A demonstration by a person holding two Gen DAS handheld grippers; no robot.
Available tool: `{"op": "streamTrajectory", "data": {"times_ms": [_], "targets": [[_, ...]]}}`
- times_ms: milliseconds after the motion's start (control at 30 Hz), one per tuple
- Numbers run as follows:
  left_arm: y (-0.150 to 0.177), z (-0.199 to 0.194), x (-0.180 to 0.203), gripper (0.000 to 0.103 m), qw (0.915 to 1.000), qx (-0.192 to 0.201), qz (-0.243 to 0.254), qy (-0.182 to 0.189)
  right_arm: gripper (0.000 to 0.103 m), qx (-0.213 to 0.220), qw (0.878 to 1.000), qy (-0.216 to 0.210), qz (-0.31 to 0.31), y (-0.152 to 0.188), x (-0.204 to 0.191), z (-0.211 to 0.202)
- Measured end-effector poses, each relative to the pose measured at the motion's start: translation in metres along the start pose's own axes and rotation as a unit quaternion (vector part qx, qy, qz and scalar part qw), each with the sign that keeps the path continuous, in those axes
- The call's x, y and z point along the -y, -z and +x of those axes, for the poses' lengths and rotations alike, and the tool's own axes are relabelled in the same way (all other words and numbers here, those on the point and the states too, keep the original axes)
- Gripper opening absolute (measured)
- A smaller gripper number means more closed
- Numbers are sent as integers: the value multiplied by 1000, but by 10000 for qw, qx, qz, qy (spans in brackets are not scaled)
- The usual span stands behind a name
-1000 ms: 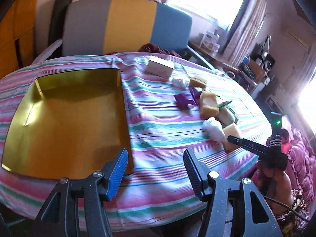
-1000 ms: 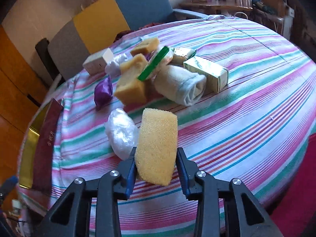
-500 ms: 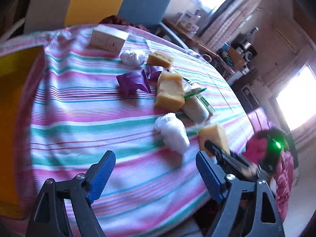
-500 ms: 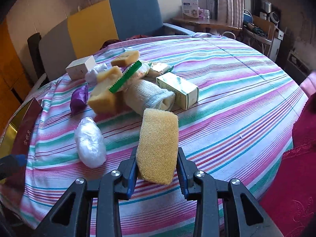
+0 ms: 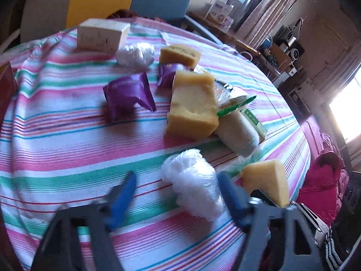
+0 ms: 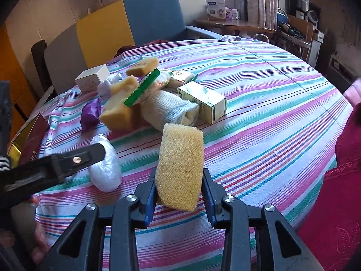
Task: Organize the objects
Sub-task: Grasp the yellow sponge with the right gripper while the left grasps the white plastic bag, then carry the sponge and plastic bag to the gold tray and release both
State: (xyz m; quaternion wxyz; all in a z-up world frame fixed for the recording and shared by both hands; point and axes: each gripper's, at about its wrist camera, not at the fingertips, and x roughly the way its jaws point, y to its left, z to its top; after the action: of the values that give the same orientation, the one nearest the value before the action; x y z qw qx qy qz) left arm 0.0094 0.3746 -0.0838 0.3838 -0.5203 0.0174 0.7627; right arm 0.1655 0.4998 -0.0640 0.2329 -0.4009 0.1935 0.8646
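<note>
Right gripper clamped on a yellow sponge, held upright above the near edge of the striped table. The sponge looks light, soft and compressible; the pads pinch its lower flanks, which seems the sensible hold, since a grip near the top would probably let it fold. Left gripper, jaws apart, reaches toward a crumpled white plastic bag lying near that same edge; one blue finger sits just beside the bag, the other well clear of it. The bag is likely weightless, slippery and shapeless, best taken across its bulging middle. Farther in lie a larger sponge block, a purple wrapper, a rolled sock and a green carton. Compared with one second earlier, the left gripper has swung away from the gold tray, which has dropped out of its view, and has closed in on the bag; the right gripper has lifted the sponge slightly.
</note>
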Motion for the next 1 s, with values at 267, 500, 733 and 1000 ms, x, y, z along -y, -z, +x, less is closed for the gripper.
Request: {"op": "streamTrajectory", "data": {"times_ms": [267,500,733,1000], "targets": [[8,-6,-14,43,9990,206,-112,389,37,-19,10000,-2,-8,1,0,2],[19,-17,-28,34,9974,275,-180,635,37,3,10000,21,-46,2,-3,0],[33,-31,-37,32,9970,313,-122,699,37,9,9998,-12,-185,4,-13,-1],[49,-64,-42,32,9957,514,-24,769,37,30,9988,-104,-486,10,-32,-5]]}}
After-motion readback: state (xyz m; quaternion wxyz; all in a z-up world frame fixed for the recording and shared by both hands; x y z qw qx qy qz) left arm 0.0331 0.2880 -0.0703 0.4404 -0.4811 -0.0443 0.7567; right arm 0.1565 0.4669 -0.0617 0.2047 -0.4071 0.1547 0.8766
